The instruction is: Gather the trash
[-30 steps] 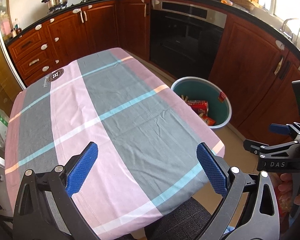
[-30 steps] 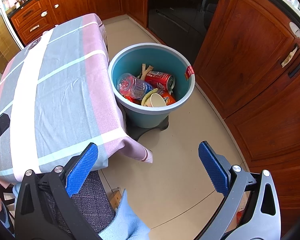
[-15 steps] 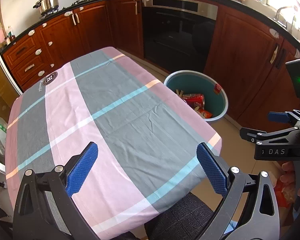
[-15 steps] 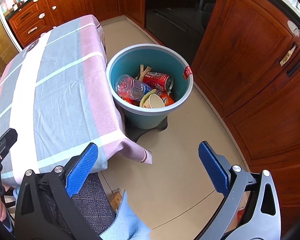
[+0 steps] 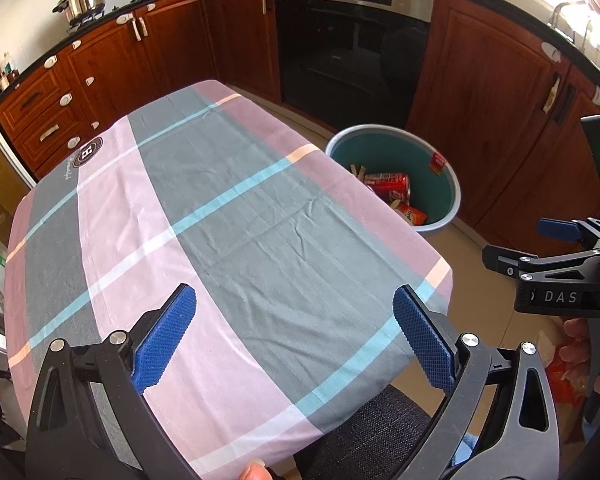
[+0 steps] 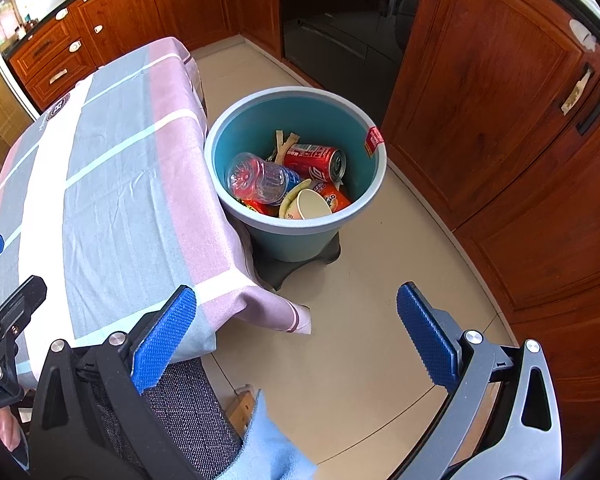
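Left gripper (image 5: 294, 330) and right gripper (image 6: 296, 330), each hand-held, jaws spread wide and empty; blue ribbed pads (image 5: 165, 338) face inward, both tools pointing forward and down

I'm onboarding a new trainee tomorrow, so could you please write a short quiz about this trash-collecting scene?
1. True or false: the left gripper grips a can.
2. Multiple choice: the paper cup in the teal bin lies A) upright, B) on its side, mouth toward the camera, C) upside down.
3. Fill in: the red soda can lies beside a crushed clear plastic ____.

Key: 1 false, both it and the right gripper are open and hold nothing; 2 B; 3 bottle.
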### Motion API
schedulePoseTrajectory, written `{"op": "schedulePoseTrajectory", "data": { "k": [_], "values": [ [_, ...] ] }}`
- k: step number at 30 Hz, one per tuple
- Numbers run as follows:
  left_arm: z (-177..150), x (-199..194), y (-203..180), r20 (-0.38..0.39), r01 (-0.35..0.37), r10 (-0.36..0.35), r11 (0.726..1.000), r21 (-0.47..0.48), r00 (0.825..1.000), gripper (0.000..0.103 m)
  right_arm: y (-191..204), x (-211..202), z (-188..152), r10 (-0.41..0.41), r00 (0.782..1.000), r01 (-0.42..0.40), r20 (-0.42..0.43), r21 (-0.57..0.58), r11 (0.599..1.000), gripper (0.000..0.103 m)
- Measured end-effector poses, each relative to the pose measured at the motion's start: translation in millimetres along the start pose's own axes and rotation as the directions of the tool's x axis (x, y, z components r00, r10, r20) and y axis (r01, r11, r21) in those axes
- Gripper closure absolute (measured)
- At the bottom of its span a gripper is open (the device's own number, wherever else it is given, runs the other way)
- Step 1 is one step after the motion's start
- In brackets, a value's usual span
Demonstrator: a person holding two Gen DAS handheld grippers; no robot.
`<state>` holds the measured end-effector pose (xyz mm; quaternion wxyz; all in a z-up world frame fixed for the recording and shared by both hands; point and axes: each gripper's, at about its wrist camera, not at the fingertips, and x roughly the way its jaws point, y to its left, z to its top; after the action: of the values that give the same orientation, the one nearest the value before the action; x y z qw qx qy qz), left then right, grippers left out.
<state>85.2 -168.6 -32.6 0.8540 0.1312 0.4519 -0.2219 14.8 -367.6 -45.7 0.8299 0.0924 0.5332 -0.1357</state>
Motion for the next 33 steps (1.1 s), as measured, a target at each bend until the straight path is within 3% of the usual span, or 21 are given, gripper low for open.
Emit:
{"op": "schedulePoseTrajectory", "data": {
  "k": [14, 33],
  "values": [
    [6.2, 11.9, 11.4, 0.0, -0.026, 0.026, 1.0, 0.012, 1.0, 0.004, 19.6, 13.1, 13.8, 0.05, 0.998, -0.05, 0.024, -0.021, 0.999, 0.006],
    [18.0, 39.0, 31.1, -0.033, -0.018, 0.018, 1.0, 0.009, 0.999, 0.004, 26.3, 31.8, 34.4, 0.042, 0.999, -0.042, 0.012, -0.005, 0.999, 0.006]
  ]
}}
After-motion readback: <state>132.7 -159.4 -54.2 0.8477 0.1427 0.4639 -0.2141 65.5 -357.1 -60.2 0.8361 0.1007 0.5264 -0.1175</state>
